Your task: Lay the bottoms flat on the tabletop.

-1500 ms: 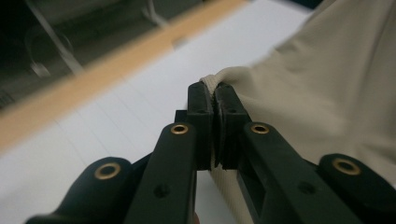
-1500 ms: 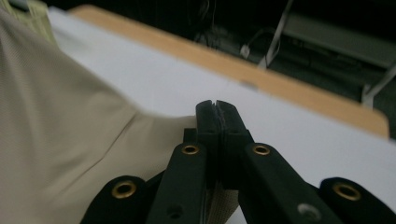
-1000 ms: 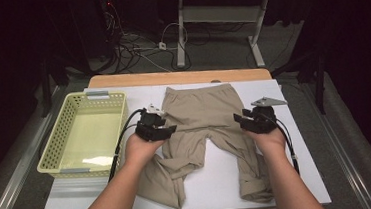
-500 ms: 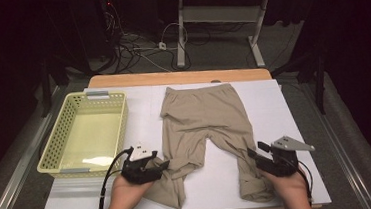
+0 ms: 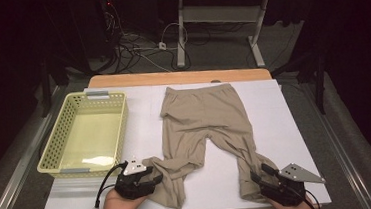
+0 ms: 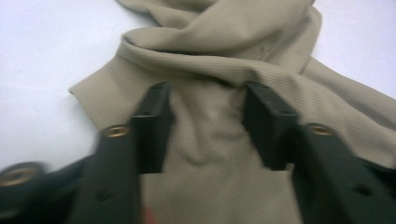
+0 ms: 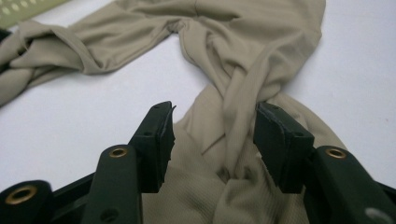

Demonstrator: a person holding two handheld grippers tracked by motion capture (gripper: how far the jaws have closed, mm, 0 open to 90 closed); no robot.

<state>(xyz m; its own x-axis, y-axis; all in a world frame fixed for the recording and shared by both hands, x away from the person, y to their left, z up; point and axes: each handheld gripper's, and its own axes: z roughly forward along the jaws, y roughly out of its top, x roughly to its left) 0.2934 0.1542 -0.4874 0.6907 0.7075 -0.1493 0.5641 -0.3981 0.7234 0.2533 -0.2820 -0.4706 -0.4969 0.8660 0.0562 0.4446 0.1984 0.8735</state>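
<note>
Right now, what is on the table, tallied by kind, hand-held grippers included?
Trousers: 1
Basket: 1
Hand-held grippers: 2, left and right
Total: 4

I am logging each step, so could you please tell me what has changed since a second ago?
Both grippers drew back from mid-trousers to the leg ends. The left gripper has fabric between its closing jaws; the right gripper straddles the other leg, jaws opening. The trousers and basket stayed put.
</note>
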